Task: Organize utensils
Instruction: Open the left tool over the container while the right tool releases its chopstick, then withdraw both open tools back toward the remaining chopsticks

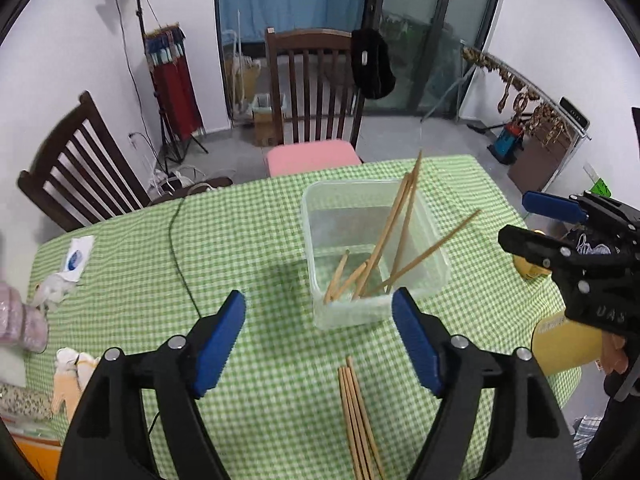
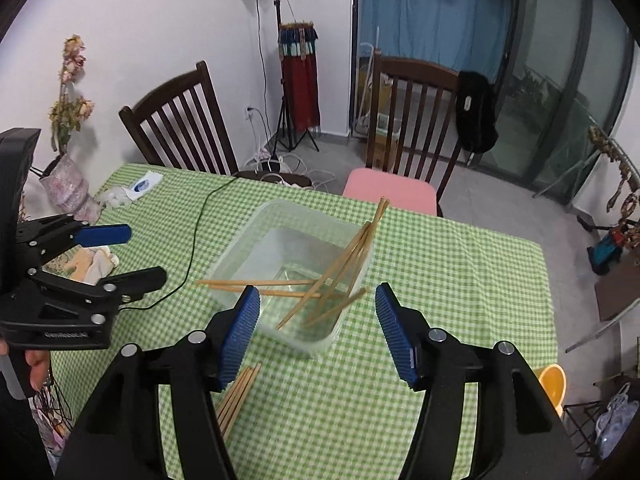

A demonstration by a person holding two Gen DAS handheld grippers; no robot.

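Both jaws spread wide, gripping nothing: left gripper (image 1: 319, 310) and right gripper (image 2: 318, 310) hovering above the table. Loose chopsticks (image 1: 358, 420) lying flat on green checked cloth (image 1: 256, 248) between the left fingers, apparently untouched. Just beyond, clear container (image 1: 360, 312) holding leaning chopsticks (image 1: 394, 232). Open cloth all round; wooden chairs (image 1: 316, 84) past the far edge.

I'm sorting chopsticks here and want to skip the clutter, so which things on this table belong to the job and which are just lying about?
Part of the job:
- clear plastic container
- wooden chopsticks leaning inside it
- bundle of wooden chopsticks lying on the green checked tablecloth

Just lying about:
- black cable
- white paper packet
- pink vase of dried flowers
- yellow cup
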